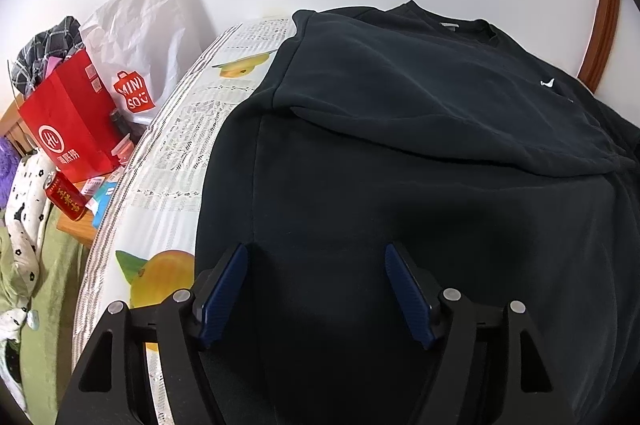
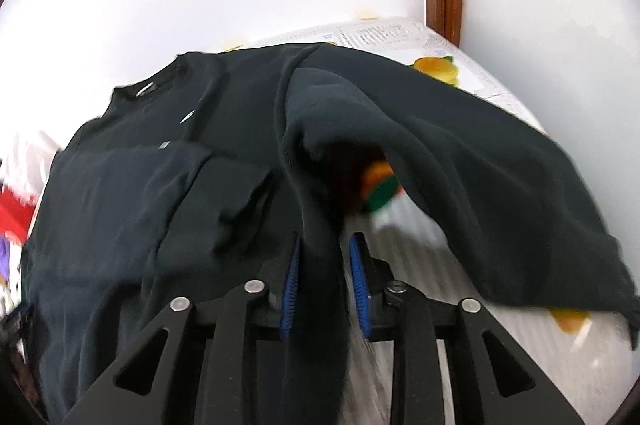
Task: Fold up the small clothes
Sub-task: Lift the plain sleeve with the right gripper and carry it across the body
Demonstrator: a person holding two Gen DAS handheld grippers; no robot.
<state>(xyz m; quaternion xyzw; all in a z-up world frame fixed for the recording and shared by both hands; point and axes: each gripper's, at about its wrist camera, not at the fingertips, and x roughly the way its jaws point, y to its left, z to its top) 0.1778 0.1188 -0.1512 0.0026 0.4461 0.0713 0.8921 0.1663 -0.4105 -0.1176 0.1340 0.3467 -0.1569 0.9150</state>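
Black sweatshirt [image 1: 400, 153] lies on the fruit-print tablecloth [image 1: 168, 161], collar at 12 o'clock. Left gripper [image 1: 316, 289] gapes wide, holding nothing (bags sit at 9 o'clock). Right gripper [image 2: 325, 281] pinches a lifted fold.

Black sweatshirt partly folded

The black sweatshirt [image 1: 400, 153] lay spread flat, collar farthest away, one sleeve folded across its chest, its other side lifted off the surface.

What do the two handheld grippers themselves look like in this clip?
Both match: the left gripper and right gripper have matte black frames with triangular cut-outs, round silver pivot pins, and two blue ribbed finger pads on black carriers. No cables, printed markings, hands or sleeves show in either wrist view.
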